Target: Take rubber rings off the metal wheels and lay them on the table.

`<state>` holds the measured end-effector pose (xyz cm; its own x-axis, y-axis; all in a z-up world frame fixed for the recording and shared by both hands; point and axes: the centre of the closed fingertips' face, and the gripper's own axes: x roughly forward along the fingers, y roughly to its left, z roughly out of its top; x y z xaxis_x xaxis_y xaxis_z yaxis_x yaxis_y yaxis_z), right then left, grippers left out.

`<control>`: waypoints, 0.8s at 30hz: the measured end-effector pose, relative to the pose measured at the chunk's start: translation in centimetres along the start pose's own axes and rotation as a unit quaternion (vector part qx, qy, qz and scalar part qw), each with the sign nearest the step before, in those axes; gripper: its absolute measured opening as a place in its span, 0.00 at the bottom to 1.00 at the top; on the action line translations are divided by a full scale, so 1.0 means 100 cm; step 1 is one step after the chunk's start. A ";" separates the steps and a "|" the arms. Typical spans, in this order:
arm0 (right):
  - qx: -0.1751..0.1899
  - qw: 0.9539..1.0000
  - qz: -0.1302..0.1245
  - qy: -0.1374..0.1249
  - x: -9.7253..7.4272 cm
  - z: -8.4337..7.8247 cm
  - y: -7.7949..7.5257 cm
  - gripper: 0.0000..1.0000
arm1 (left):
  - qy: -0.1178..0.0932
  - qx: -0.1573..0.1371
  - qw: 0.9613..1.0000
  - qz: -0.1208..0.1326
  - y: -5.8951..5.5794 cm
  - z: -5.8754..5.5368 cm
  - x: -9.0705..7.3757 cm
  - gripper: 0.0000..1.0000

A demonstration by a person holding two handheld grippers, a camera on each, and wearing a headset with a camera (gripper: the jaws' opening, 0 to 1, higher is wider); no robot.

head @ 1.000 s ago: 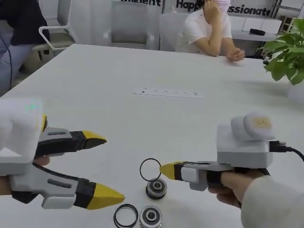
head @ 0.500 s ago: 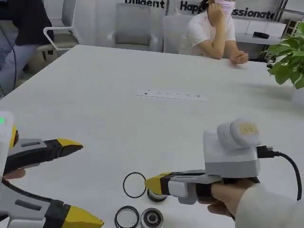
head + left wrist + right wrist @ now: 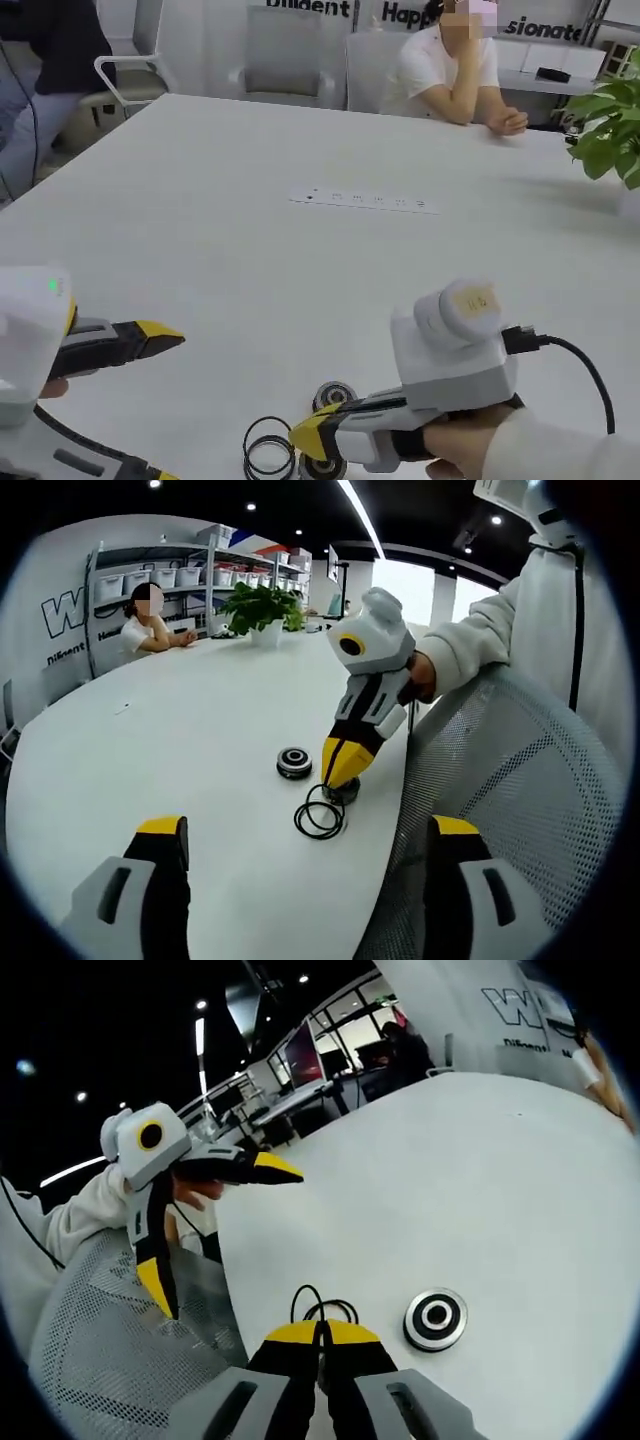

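Right tongs (image 3: 320,1332) are closed tip to tip, nipping the rim of a rubber ring (image 3: 300,1300). It overlaps a second ring (image 3: 343,1308) lying flat near the counter (image 3: 300,270) edge. Two metal wheels (image 3: 294,762) rest axle-up just beside. Left tongs (image 3: 306,832) gape wide, empty.

right gripper (image 3: 312,438): jaws together at overlapping rubber rings (image 3: 266,449) | metal wheel (image 3: 335,392) beside | left gripper (image 3: 165,402): jaws apart
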<state>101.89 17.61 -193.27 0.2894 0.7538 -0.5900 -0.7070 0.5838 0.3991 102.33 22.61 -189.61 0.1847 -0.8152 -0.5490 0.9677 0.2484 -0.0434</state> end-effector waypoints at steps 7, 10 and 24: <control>-0.022 1.000 -0.009 0.016 0.004 -0.006 -0.003 0.00 | 0.022 0.004 1.000 -0.016 -0.008 -0.009 0.003 0.98; -0.025 0.999 -0.015 0.015 0.004 -0.006 -0.006 0.00 | 0.020 0.001 1.000 -0.014 -0.007 -0.008 0.003 0.98; -0.055 0.998 -0.024 0.021 0.007 -0.008 -0.008 0.00 | 0.033 0.001 0.999 -0.018 -0.009 -0.014 0.003 0.96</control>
<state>102.12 17.43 -194.51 0.2996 0.7106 -0.6366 -0.7604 0.5809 0.2905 101.28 22.82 -190.89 0.1385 -0.7877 -0.6003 0.9739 0.2184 -0.0620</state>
